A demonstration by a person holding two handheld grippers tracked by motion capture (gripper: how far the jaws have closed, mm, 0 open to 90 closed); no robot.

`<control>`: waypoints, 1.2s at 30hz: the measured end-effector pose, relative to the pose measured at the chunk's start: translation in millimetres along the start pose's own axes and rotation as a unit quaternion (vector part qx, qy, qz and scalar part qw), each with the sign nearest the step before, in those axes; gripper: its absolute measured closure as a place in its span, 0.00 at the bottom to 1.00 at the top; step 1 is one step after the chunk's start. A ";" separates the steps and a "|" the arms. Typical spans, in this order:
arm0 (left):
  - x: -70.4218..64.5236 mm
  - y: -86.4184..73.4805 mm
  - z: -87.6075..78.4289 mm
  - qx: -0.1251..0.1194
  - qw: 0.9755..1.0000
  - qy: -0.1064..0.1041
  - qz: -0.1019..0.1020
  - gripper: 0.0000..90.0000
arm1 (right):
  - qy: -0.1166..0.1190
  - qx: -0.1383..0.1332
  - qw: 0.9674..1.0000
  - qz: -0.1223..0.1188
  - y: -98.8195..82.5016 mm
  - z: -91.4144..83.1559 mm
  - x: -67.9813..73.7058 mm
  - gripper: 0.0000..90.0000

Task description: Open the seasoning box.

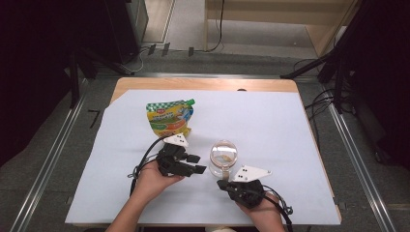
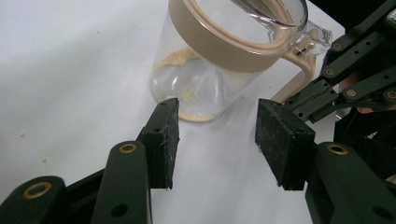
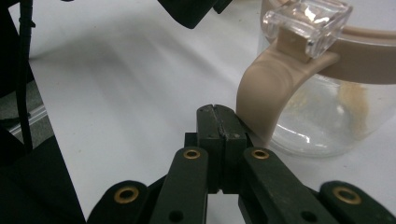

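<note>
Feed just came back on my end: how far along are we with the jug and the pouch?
Looks done: the pouch lies flat on the white sheet, apart from both grippers, and the clear jug holds a little beige powder. In hand: the left gripper is open with nothing between its pads, aimed at the jug; the right gripper is shut beside the jug's handle. Left: I can't tell whether more goes in.

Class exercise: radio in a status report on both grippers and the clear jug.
Left gripper open, jaws empty, facing the clear plastic jug with tan rim. Right gripper shut, beside the tan handle. Printed snack pouch lies apart; nothing in the way.
</note>
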State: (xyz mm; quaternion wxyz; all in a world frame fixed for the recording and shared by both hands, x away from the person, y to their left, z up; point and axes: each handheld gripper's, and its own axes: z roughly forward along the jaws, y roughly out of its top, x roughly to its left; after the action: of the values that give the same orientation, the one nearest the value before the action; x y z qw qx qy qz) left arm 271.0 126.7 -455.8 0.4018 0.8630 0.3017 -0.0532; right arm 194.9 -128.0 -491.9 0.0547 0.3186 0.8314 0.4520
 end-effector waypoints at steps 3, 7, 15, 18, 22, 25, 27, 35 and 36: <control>0.4 -0.1 -0.4 -0.001 1.000 0.002 0.000 0.55 | -0.005 0.004 1.000 -0.002 -0.7 -0.3 -0.8 1.00; 0.4 -0.3 -0.1 0.001 1.000 0.004 0.001 0.55 | -0.013 0.006 1.000 0.006 -1.2 -4.0 -5.2 1.00; -0.1 -0.5 1.5 0.003 1.000 0.009 0.005 0.54 | -0.045 -0.001 0.999 0.021 -3.2 -16.1 -24.6 1.00; -0.6 -0.4 1.8 0.003 1.000 0.008 0.006 0.54 | -0.055 -0.006 0.998 0.042 -4.7 -21.4 -37.8 1.00; -0.9 -0.6 2.5 0.004 1.000 0.009 0.009 0.53 | -0.050 -0.007 0.997 0.056 -5.1 -25.7 -50.5 1.00; -0.4 -0.6 2.0 0.002 1.000 0.009 0.008 0.53 | -0.051 -0.002 0.997 0.057 -4.6 -28.1 -55.8 1.00; -0.4 -0.6 1.9 -0.002 1.000 0.007 0.008 0.53 | -0.051 0.001 0.997 0.058 -4.4 -29.5 -60.2 1.00; -0.9 1.0 5.3 -0.008 1.000 0.006 0.011 0.52 | -0.054 0.009 0.996 0.069 -2.6 -35.1 -79.0 1.00; -1.3 1.5 6.0 -0.010 1.000 0.005 0.011 0.52 | -0.056 0.010 0.996 0.069 -1.7 -36.1 -83.5 1.00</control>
State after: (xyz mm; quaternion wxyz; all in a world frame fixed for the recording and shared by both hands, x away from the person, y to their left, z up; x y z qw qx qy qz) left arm 271.7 121.0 -458.3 0.4092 0.8626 0.2947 -0.0411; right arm 246.6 -202.8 -488.6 0.0661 0.4004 0.8077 0.4276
